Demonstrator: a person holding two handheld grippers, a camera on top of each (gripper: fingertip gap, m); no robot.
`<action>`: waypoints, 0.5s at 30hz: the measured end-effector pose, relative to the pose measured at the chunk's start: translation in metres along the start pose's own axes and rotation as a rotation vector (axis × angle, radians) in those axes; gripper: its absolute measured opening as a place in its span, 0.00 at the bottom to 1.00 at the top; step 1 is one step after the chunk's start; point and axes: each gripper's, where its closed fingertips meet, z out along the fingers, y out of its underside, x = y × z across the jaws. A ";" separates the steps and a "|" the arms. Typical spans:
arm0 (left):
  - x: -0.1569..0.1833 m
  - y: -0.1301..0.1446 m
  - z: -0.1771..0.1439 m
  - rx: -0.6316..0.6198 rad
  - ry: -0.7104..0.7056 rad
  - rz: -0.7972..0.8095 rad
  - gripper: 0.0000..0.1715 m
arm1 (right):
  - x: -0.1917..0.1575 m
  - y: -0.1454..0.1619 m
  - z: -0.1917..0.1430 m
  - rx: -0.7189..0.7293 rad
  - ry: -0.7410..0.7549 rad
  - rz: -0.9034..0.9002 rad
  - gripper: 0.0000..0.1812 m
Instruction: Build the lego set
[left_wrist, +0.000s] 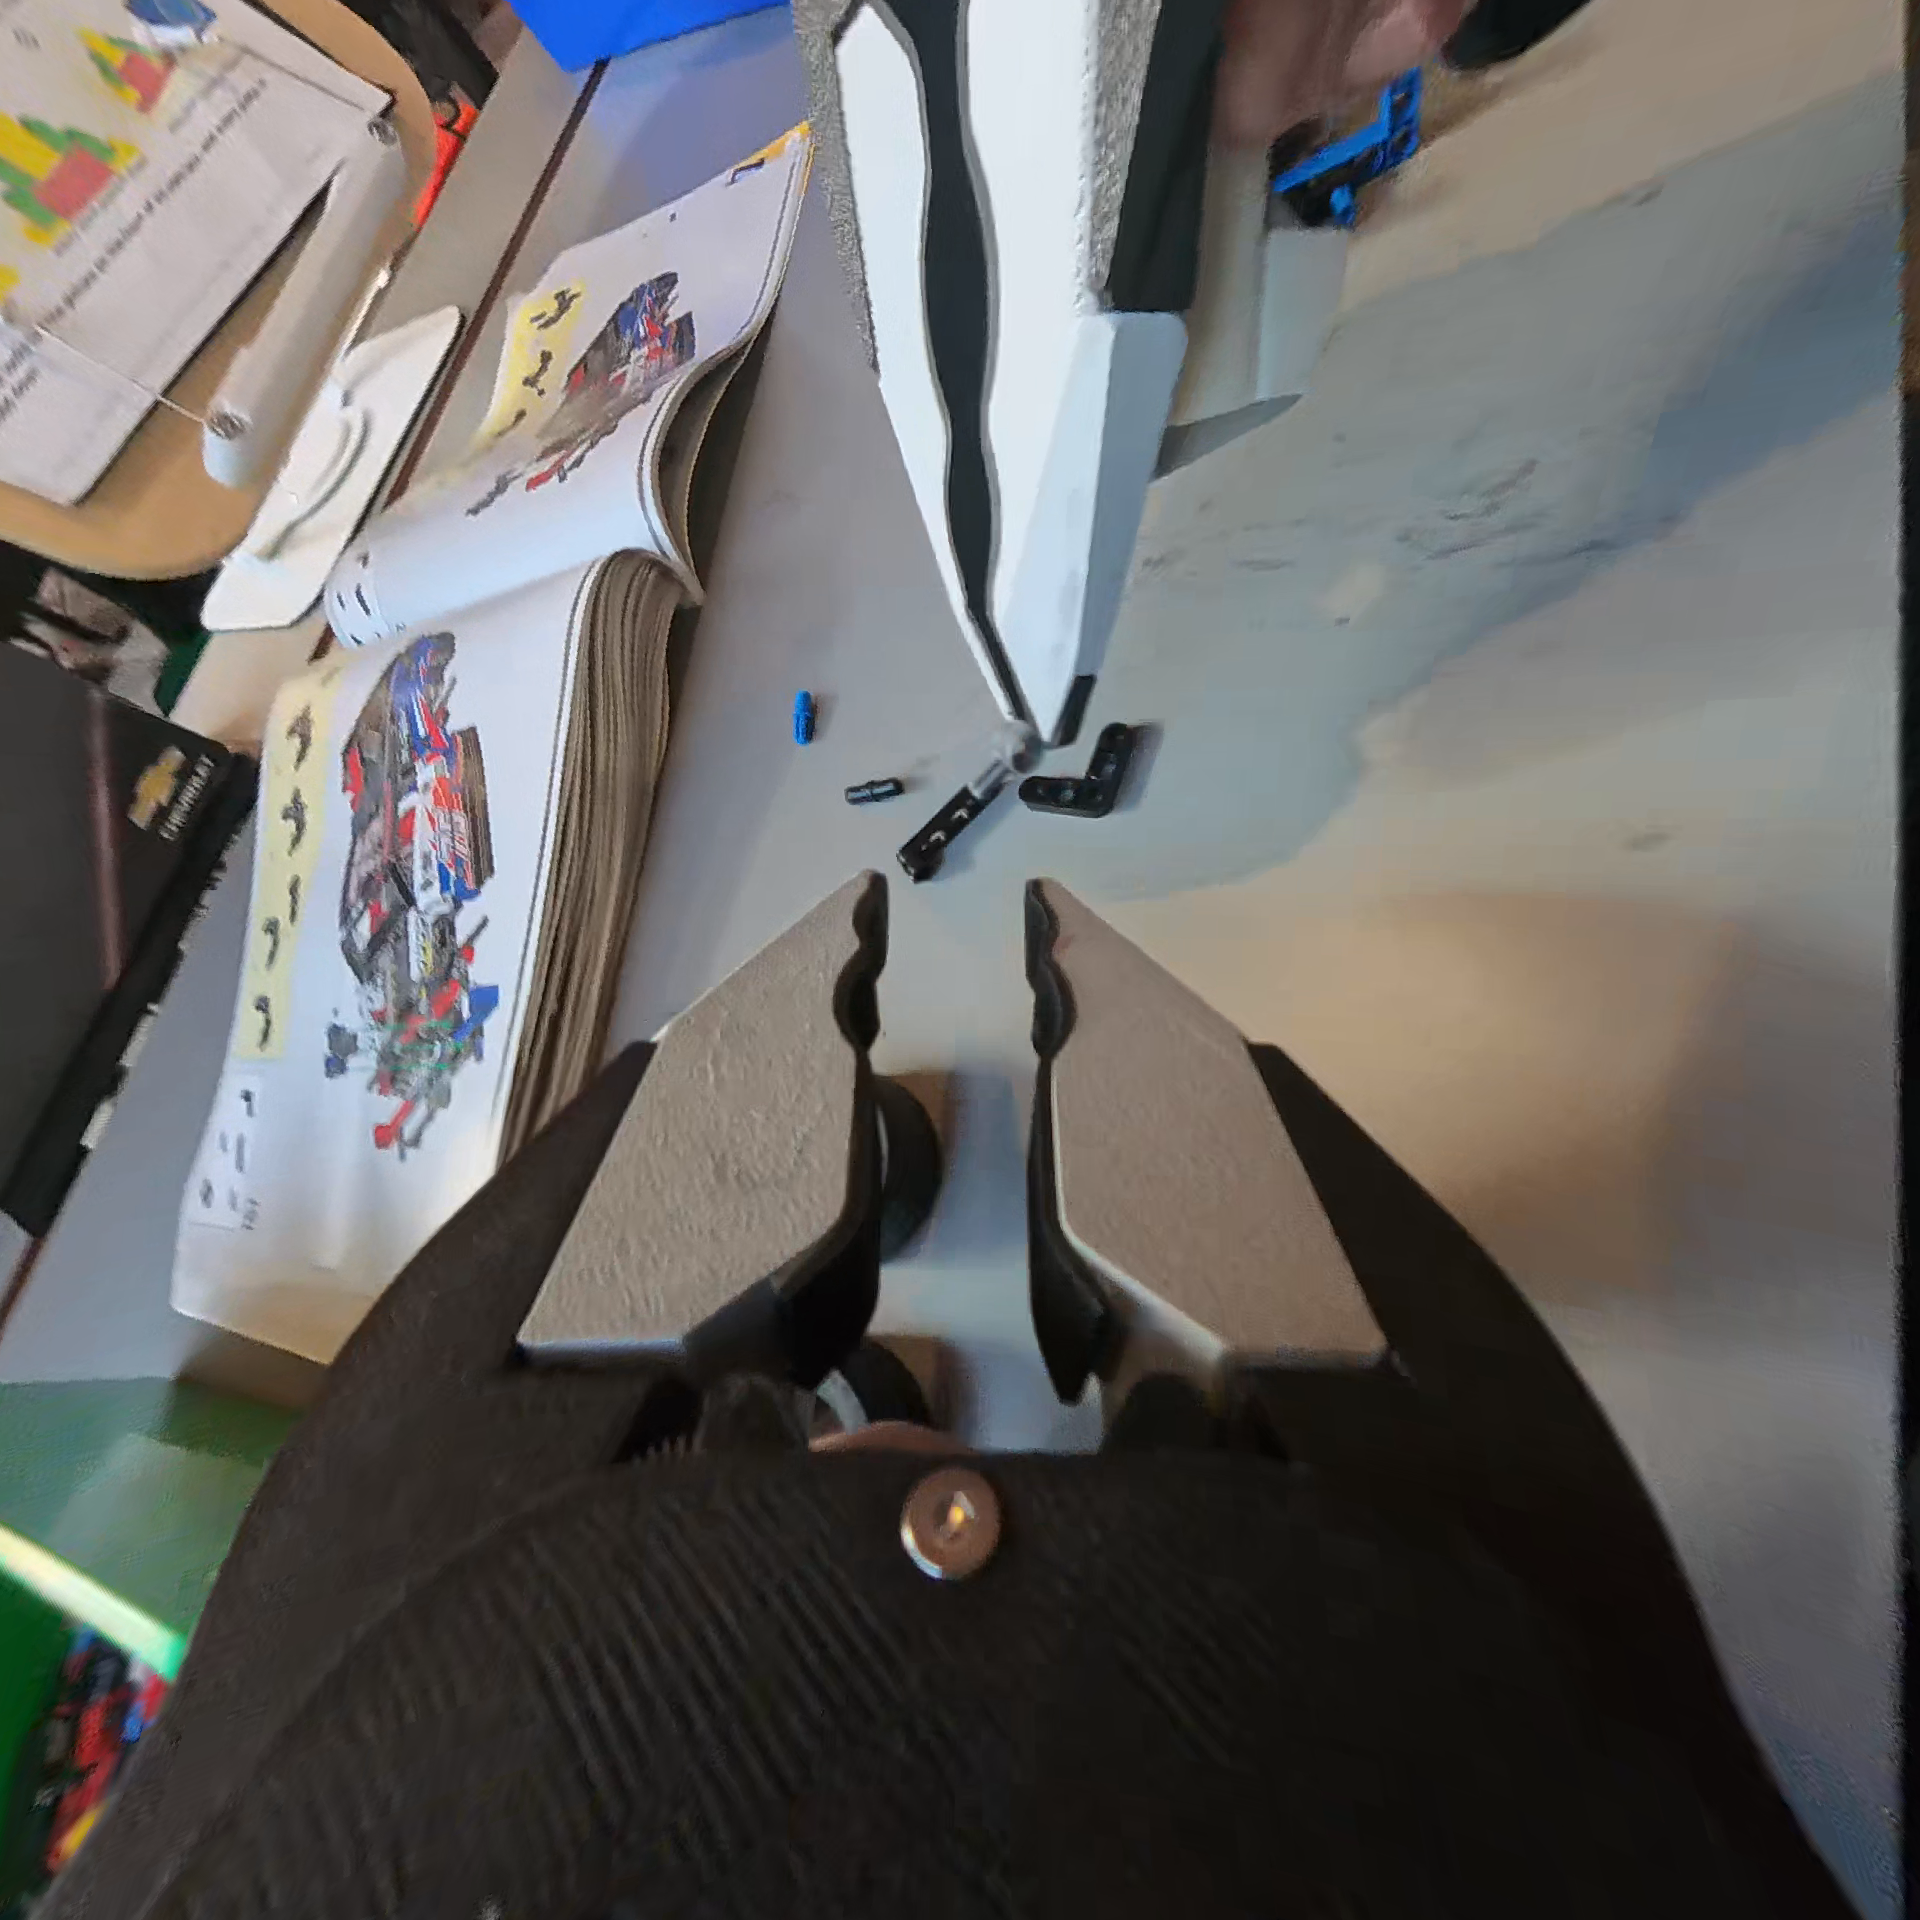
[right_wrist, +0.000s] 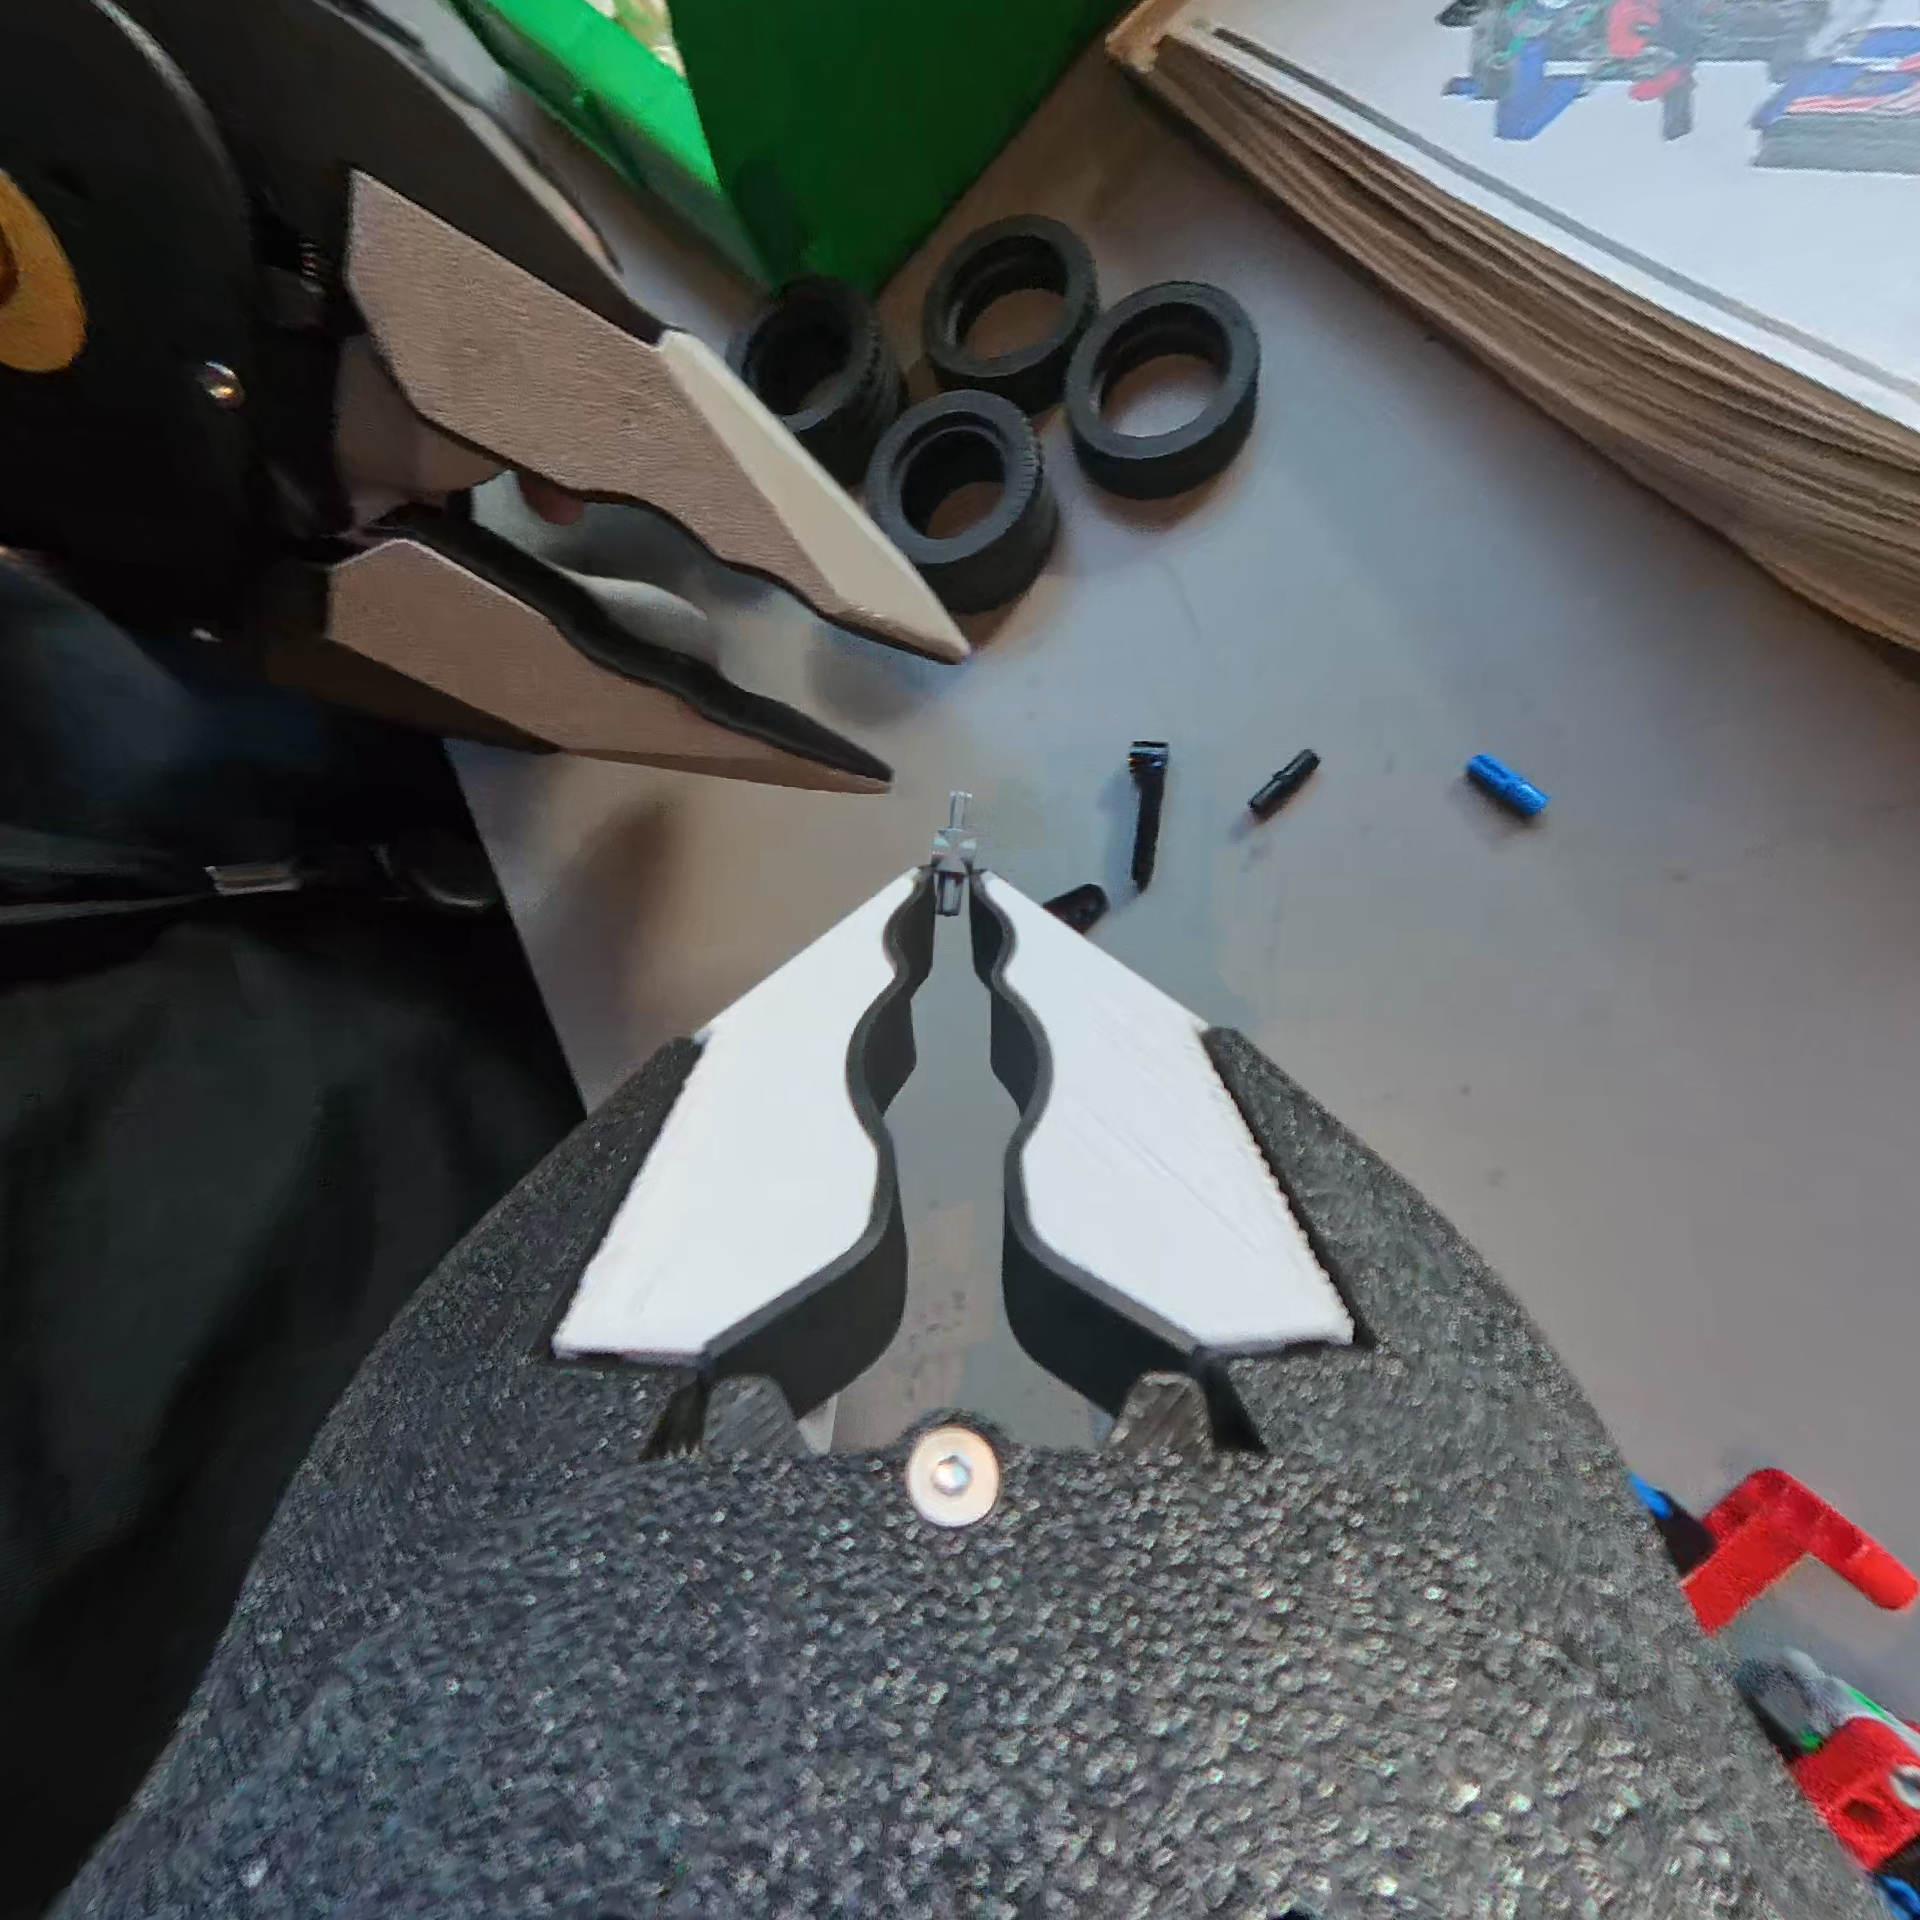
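Observation:
My right gripper (right_wrist: 951, 883) has white fingers and is shut on a small grey pin (right_wrist: 954, 847) that sticks out past its tips. In the left wrist view it (left_wrist: 1034, 727) comes down from the top, holding the grey pin (left_wrist: 1000, 756) low over the table. A black L-shaped piece (left_wrist: 1081, 781), a black beam (left_wrist: 951, 826), a black pin (left_wrist: 873, 792) and a blue pin (left_wrist: 803, 717) lie around it. My left gripper (left_wrist: 956, 904) has grey fingers, is open and empty, and is just short of the black beam. It also shows in the right wrist view (right_wrist: 925, 717).
An open instruction booklet (left_wrist: 436, 935) lies at the left. Several black tyres (right_wrist: 966, 499) sit by a green box (right_wrist: 831, 135). A red piece (right_wrist: 1787, 1548) and a partly built model (right_wrist: 1860, 1787) lie at the right. A blue assembly (left_wrist: 1351, 145) is at the far side. Left and right tips are no more than a few centimetres apart. About 15 cm separates my right fingertips from the red piece (right_wrist: 1787, 1548).

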 end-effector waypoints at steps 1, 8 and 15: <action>0.000 -0.002 0.002 -0.004 0.001 0.030 0.15 | -0.004 0.000 -0.001 -0.005 -0.014 -0.004 0.03; 0.015 -0.013 0.009 0.019 -0.005 0.281 0.09 | -0.016 0.000 -0.003 -0.007 -0.081 0.008 0.03; 0.016 -0.010 0.013 0.015 -0.054 0.330 0.02 | -0.014 0.001 0.002 0.010 -0.111 0.043 0.03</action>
